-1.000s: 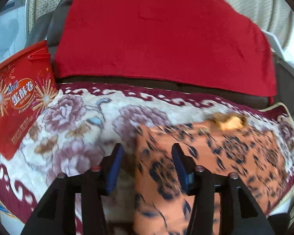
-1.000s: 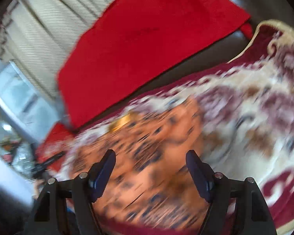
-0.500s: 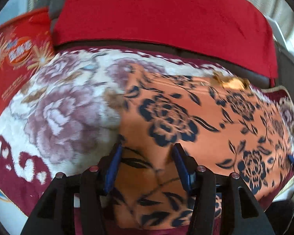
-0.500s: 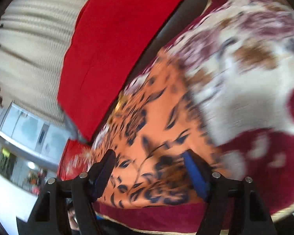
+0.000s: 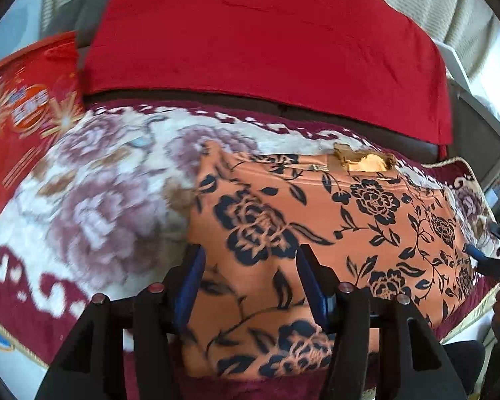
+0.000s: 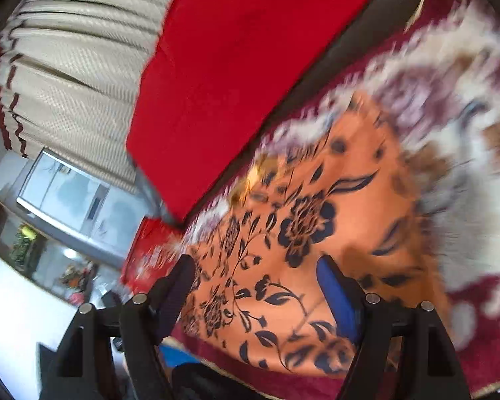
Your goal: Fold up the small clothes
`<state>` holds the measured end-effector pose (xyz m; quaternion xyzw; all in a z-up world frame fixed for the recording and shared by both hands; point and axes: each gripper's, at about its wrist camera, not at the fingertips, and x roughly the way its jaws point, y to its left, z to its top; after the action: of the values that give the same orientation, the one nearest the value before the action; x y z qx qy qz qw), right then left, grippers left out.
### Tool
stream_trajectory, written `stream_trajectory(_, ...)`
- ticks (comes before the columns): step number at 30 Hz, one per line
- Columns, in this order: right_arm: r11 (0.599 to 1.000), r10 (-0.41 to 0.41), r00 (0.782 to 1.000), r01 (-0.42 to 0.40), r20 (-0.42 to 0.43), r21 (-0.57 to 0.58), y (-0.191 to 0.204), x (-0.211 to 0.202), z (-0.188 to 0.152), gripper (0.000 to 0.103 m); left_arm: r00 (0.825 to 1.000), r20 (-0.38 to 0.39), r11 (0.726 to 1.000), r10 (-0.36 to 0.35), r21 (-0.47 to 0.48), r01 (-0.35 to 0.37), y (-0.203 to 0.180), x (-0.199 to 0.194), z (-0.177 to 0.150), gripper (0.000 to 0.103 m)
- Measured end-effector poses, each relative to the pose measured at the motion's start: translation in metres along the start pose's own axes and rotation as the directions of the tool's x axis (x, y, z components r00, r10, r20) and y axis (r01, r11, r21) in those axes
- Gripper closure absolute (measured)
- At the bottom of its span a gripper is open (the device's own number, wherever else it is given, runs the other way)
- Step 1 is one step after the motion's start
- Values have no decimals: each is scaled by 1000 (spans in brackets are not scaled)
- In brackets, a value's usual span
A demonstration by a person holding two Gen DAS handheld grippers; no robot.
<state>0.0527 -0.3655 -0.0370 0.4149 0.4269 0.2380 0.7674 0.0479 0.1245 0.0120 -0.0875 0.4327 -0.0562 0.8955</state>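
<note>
An orange garment with dark blue flowers [image 5: 333, 220] lies spread flat on a floral blanket [image 5: 93, 206]; it also shows in the right wrist view [image 6: 303, 233]. My left gripper [image 5: 250, 266] is open, its blue-padded jaws hovering over the garment's near left part. My right gripper [image 6: 256, 283] is open over the garment's near edge, tilted; its fingertip shows at the right edge of the left wrist view [image 5: 483, 260]. Neither holds cloth.
A red cloth [image 5: 266, 43] drapes the sofa back behind the blanket. A red printed bag [image 5: 20, 116] stands at the left. Beige curtains [image 6: 76, 60] hang behind. The blanket's dark red border [image 5: 33, 310] runs along the near edge.
The left gripper has drawn back slightly and the garment now lies flatter and fuller in view. The right gripper has swung over the garment, its view still blurred by motion.
</note>
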Motion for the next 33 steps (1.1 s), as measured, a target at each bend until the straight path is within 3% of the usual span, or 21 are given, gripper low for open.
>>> stream_trajectory(2,997,-22,1000,23,-14,69,-19,9,14,25,998,-44,999,-40,16,41,0,18,12,43)
stream_trajectory(3,996,-13,1000,12,2,91,-25,6,20,25,998,-57,1000,-27,14,28,3,26,17,43)
stream_trajectory(6,989,-112,989,102,95,107,-38,-20,37,25,991,-101,995,91,36,-88,17,58,34,43)
stream_trajectory(8,983,-150,981,136,119,121,-43,-33,46,25,975,-129,983,179,-17,-183,42,77,47,43)
stream_trajectory(11,986,-160,974,149,163,80,-33,-51,45,24,978,-114,978,173,-102,-185,62,76,63,43)
stream_trajectory(14,993,-115,979,113,169,22,-14,-56,35,24,983,-59,981,173,-78,-178,55,67,76,43)
stream_trajectory(18,997,-41,997,45,72,-61,8,-26,32,24,990,-43,991,131,-19,-132,35,70,87,43)
stream_trajectory(20,997,-35,999,37,39,-63,6,-7,37,24,987,-81,989,137,-39,-140,35,78,89,43)
stream_trajectory(23,994,-105,994,106,29,-27,-14,17,55,24,981,-130,982,144,-108,-158,42,85,87,43)
stream_trajectory(24,987,-157,986,157,48,17,-25,16,59,24,980,-131,980,147,-113,-162,41,83,85,43)
stream_trajectory(26,984,-173,979,166,105,70,-36,0,61,25,984,-104,983,145,-100,-155,34,69,78,43)
stream_trajectory(31,958,-275,935,286,224,-22,-11,-61,10,25,989,8,989,147,-12,-147,2,24,59,43)
stream_trajectory(33,969,-240,940,249,242,-5,-12,-83,-25,25,995,31,995,99,-1,-99,-13,12,46,42)
